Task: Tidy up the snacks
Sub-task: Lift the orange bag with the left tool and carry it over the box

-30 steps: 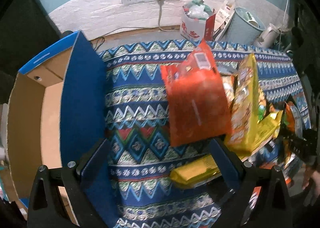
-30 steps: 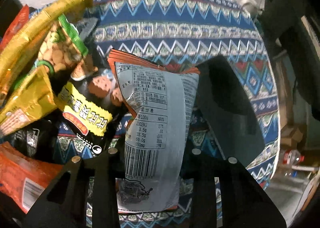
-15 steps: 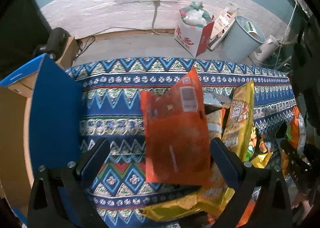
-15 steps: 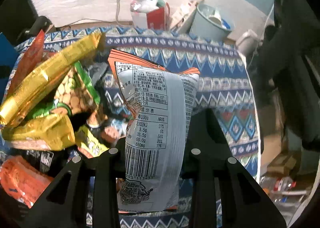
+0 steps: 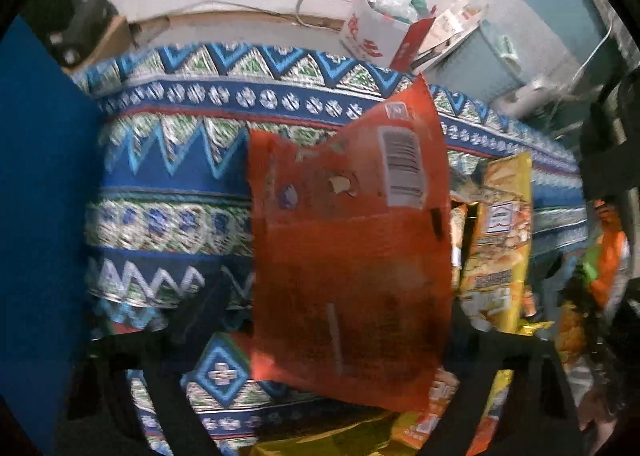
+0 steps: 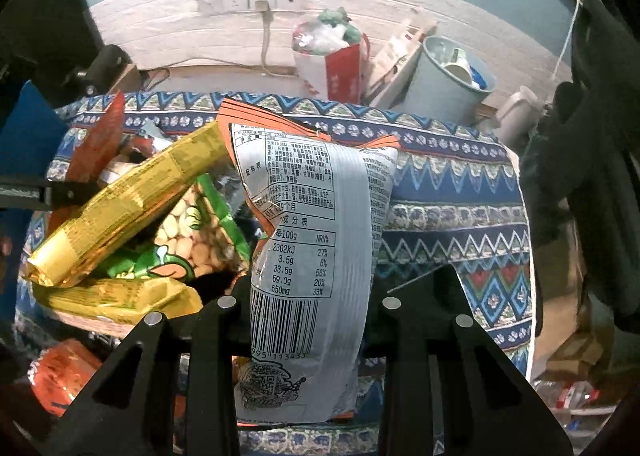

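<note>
An orange-red snack bag [image 5: 352, 256] stands tilted on the patterned cloth [image 5: 168, 176], leaning on the snack pile. My left gripper [image 5: 340, 316] points down over it with the bag between its blurred fingers. The jaws are closing, and I see no pad pressing the bag. My right gripper [image 6: 310, 296] is shut on a silver bag with orange edges [image 6: 316, 248], held upright above the cloth [image 6: 452, 216], its nutrition table and barcode facing the camera. In the right wrist view the orange-red bag [image 6: 100, 144] shows edge-on at the left.
A heap of snacks lies right of the left gripper: a yellow bag [image 5: 500, 240], a long gold pack [image 6: 120, 216] and a green peanut bag [image 6: 200, 240]. A blue box wall [image 5: 40, 216] stands at the left. Beyond the table are a bin [image 6: 448, 84] and a red-and-white bag [image 6: 332, 60].
My left gripper came down and over the orange-red bag, which now fills the gap between its fingers. My right gripper rose with the silver bag, away from the pile.
</note>
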### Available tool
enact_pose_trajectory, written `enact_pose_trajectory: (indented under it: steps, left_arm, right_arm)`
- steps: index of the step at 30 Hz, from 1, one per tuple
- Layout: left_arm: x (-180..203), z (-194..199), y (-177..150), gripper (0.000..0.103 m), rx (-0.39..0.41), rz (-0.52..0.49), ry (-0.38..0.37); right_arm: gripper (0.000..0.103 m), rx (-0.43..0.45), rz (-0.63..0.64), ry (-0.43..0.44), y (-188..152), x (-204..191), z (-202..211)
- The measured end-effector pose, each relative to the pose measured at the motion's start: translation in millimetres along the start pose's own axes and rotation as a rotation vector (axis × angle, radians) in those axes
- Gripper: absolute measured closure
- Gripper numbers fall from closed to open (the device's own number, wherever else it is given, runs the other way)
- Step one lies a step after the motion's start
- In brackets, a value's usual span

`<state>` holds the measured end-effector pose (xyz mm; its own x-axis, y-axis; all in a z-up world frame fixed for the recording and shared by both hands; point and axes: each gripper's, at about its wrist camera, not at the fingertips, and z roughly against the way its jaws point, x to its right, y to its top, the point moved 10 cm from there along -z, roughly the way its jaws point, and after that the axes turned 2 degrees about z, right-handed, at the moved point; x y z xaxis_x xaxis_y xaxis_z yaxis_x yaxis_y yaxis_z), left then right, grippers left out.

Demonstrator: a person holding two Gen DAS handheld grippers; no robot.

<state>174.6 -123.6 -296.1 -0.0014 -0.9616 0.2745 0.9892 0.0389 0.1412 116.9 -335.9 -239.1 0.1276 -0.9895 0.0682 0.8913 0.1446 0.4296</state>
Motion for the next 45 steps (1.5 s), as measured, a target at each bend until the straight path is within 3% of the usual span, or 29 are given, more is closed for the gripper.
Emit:
enact_pose_trajectory:
  steps: [2, 3, 9, 13, 21, 29, 45]
  left_arm:
    - [5, 1, -2, 0.034, 0.001, 0.021, -0.076]
    - [6, 2, -3, 0.038, 0.004, 0.016, -0.074]
    - [15, 17, 2, 0.066, 0.074, -0.106, 0.014]
    - [13, 27, 4, 0.079, 0.109, -0.147, 0.07]
    - [4, 59, -1, 0.08, 0.19, -0.204, 0.129]
    - [-1, 101, -8, 0.08, 0.266, -0.227, 0.139]
    - [-35, 170, -28, 0.08, 0.394, -0.236, 0.178]
  right_arm:
    - [0.072, 0.0, 0.004, 0.005, 1, -2, -1]
    - [0.072, 0.0, 0.004, 0.007, 2, -3, 0]
    - [0.072, 0.007, 0.009, 0.023, 5, -8, 2]
    - [0.072, 0.014, 0.025, 0.026, 6, -15, 7]
    - [0.072, 0.053, 0.047, 0.025, 16, -26, 23]
    - [0.072, 0.098, 0.078, 0.04, 29, -46, 44]
    - [0.072, 0.166, 0.131, 0.133, 56, -112, 83]
